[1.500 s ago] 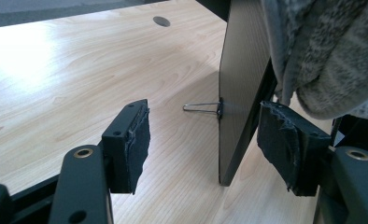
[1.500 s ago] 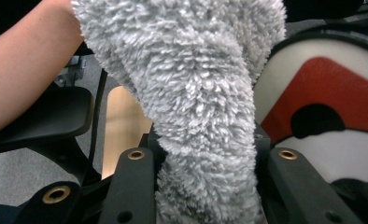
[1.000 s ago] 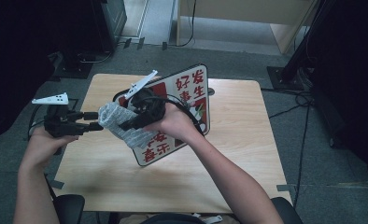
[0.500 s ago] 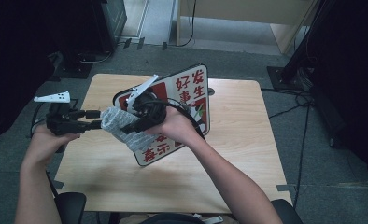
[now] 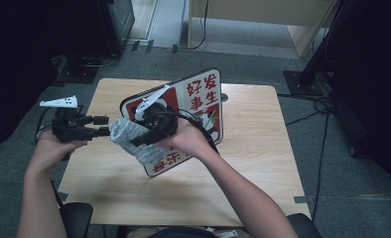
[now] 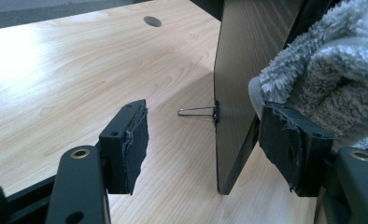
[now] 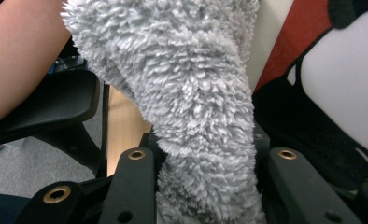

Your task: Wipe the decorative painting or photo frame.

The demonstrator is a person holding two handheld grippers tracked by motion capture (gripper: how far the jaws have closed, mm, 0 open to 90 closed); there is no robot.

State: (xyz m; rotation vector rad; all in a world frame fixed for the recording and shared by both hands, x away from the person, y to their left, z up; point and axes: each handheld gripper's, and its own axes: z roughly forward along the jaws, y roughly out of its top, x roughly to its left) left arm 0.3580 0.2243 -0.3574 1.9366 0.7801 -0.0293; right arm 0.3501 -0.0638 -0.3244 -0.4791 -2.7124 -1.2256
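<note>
A white sign board (image 5: 203, 99) with red characters and a panda picture stands tilted on the wooden table (image 5: 253, 163). My right gripper (image 5: 143, 140) is shut on a fluffy grey cloth (image 5: 129, 141) and holds it against the board's lower left face. In the right gripper view the cloth (image 7: 182, 84) rises between the jaws of the right gripper (image 7: 205, 186), with the board (image 7: 331, 84) behind. My left gripper (image 5: 103, 127) is open at the board's left edge. In the left gripper view that edge (image 6: 238, 93) stands between the pads (image 6: 135, 140) of the left gripper (image 6: 205, 144), untouched, beside the cloth (image 6: 331, 70).
A thin wire stand (image 6: 196, 111) sticks out from the board's back. The table has a cable hole (image 6: 152, 20). A black chair (image 5: 77, 218) sits at the table's near edge. A stand base (image 5: 302, 79) and cables lie on the floor to the right.
The right gripper has slid the cloth a little down and to the right along the board's face. The left gripper has kept its place at the board's edge.
</note>
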